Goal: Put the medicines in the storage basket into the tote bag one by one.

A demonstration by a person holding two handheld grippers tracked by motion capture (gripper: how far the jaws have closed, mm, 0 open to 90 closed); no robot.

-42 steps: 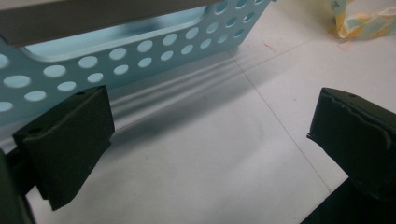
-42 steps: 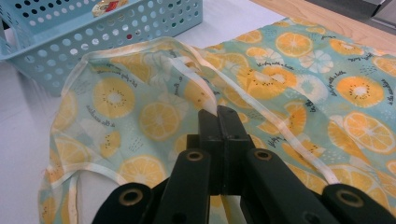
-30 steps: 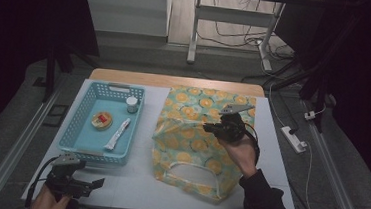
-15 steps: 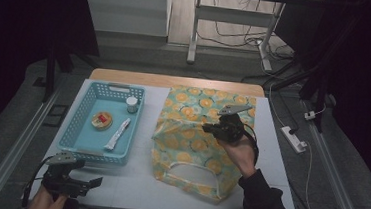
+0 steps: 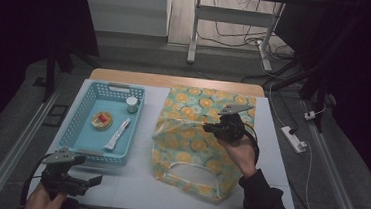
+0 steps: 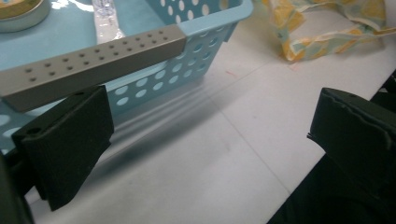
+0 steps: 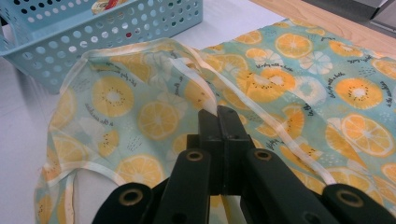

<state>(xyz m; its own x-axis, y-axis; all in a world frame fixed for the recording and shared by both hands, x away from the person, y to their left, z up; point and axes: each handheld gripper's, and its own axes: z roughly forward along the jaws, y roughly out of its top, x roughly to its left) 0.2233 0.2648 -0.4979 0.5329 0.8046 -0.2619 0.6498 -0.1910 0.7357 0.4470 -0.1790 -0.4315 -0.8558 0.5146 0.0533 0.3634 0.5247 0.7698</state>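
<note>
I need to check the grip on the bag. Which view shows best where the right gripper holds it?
The right gripper view: the right gripper is shut on the bag at its white-trimmed rim, seen close up. The high view shows the whole bag and the gripper on it, small. The left gripper view catches a bag corner.

Open left gripper point(image 6: 210, 154) beside blue basket point(image 6: 196, 46)

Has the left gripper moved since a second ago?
Yes, slightly. In the high view the left gripper has slid back toward the table's near edge, away from the blue basket; its jaws stand open.
</note>
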